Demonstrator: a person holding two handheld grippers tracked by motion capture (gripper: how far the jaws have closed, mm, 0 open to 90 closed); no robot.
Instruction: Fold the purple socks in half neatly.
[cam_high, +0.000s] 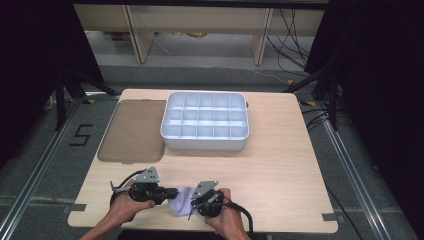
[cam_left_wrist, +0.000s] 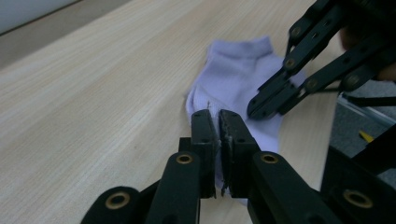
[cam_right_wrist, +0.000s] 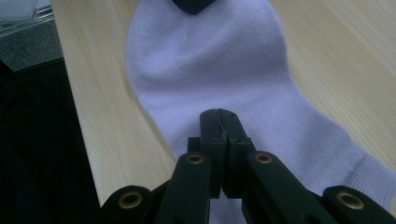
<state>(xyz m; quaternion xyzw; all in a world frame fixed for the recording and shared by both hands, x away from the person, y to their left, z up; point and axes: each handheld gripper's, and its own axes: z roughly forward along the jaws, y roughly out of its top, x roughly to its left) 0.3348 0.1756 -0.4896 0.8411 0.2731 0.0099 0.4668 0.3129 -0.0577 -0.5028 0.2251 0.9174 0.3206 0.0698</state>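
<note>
A pale lilac sock (cam_high: 180, 201) lies flat near the table's front edge, between my two grippers. My left gripper (cam_high: 176, 191) comes in from the left. In the left gripper view its jaws (cam_left_wrist: 218, 115) are shut on the sock (cam_left_wrist: 238, 70), with a fold of the edge pinched between them. My right gripper (cam_high: 192, 209) is at the sock's right side. Its jaws (cam_right_wrist: 218, 114) are pressed together with the tips resting on the sock (cam_right_wrist: 210, 56). I cannot tell whether any fabric is caught in them. The left gripper view also shows the right gripper (cam_left_wrist: 254, 106) lying on the sock.
A white tray (cam_high: 205, 143) divided into several compartments stands at the back middle of the wooden table (cam_high: 280, 175). A brown translucent lid (cam_high: 132, 130) lies flat to its left. The table's front edge runs right below my hands.
</note>
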